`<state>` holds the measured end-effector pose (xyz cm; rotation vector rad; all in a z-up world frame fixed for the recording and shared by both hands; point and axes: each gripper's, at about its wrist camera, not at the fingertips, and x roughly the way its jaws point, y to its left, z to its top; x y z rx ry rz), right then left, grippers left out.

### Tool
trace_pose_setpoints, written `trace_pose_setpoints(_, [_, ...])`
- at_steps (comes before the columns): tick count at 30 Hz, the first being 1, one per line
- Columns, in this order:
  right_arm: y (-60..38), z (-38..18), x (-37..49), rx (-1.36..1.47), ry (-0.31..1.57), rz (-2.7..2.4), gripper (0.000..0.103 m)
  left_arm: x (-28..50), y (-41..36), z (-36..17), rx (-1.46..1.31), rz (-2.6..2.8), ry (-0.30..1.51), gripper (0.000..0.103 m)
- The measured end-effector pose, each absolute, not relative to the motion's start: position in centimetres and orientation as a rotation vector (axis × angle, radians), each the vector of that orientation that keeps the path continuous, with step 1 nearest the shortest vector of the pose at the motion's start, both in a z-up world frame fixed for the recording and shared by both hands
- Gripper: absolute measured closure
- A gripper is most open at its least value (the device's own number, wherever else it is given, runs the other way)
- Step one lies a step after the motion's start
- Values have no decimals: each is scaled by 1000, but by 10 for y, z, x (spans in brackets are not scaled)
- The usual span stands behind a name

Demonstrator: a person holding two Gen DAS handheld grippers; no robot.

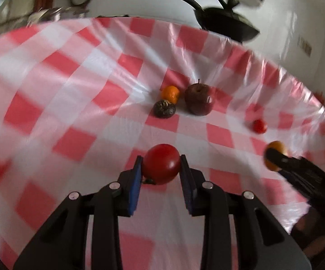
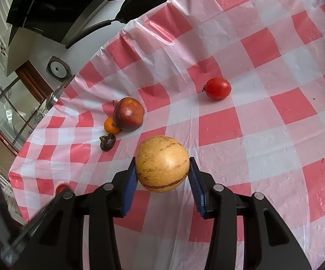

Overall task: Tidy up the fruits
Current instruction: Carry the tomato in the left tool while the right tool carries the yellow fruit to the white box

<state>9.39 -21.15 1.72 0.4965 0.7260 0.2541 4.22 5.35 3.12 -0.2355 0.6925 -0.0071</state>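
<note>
My left gripper is shut on a red tomato, its blue pads pressing both sides just above the checked tablecloth. My right gripper is shut on a round yellow fruit with reddish streaks, held over the cloth. From the left wrist view, that yellow fruit and the right gripper appear at the right. A dark red apple, a small orange and a dark wrinkled fruit sit close together. A second tomato lies alone.
The same cluster shows ahead of the left gripper: apple, orange, wrinkled fruit, with the lone tomato to the right. A black pan stands beyond the table's far edge. A window is on the left.
</note>
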Motion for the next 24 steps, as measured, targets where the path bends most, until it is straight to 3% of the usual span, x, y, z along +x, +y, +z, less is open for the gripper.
trace_pose_setpoints(8, [-210,16,96,495,734,266,59,8,68,36,-370,5,639,71])
trace_pose_setpoints(24, [-195,16,59,488,804,316,59,-101,118,33,-353,86,660,71])
